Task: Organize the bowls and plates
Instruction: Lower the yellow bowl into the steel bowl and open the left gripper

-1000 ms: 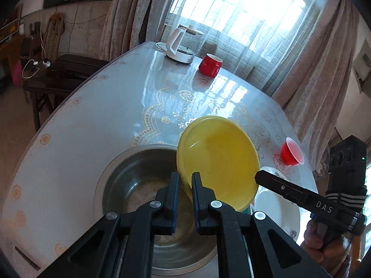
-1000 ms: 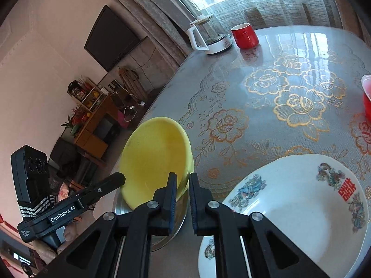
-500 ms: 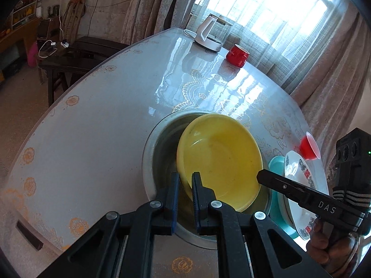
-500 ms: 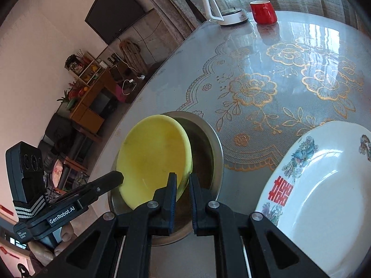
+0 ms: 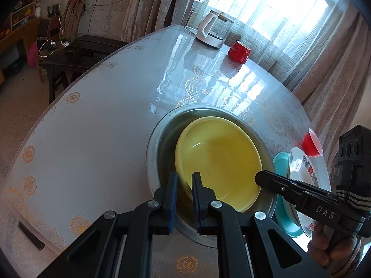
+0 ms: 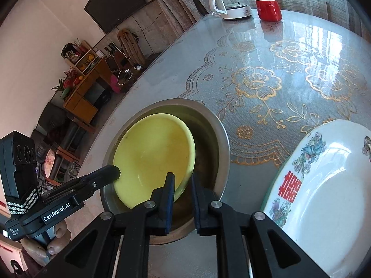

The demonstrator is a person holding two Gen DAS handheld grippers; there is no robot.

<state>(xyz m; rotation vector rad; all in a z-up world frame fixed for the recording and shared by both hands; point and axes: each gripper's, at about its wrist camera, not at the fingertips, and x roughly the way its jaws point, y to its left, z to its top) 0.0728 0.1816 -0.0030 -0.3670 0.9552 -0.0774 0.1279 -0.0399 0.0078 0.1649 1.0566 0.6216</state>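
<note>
A yellow bowl (image 5: 220, 162) sits inside a large steel basin (image 5: 160, 139) on the table; it also shows in the right wrist view (image 6: 153, 157) within the basin (image 6: 220, 143). My left gripper (image 5: 184, 180) is shut on the bowl's near rim. My right gripper (image 6: 182, 183) is shut on the bowl's opposite rim. A white decorated plate (image 6: 324, 197) lies on a teal plate (image 5: 283, 173) to the right of the basin.
A white kettle (image 5: 212, 32) and a red mug (image 5: 238, 51) stand at the table's far edge. A red plastic cup (image 5: 311, 143) stands beyond the white plate (image 5: 301, 169). A dark side table (image 5: 76, 55) stands left of the table.
Both grippers have lowered the yellow bowl from a tilted hold above the basin down into it. The bowl now lies lower and flatter inside the basin.
</note>
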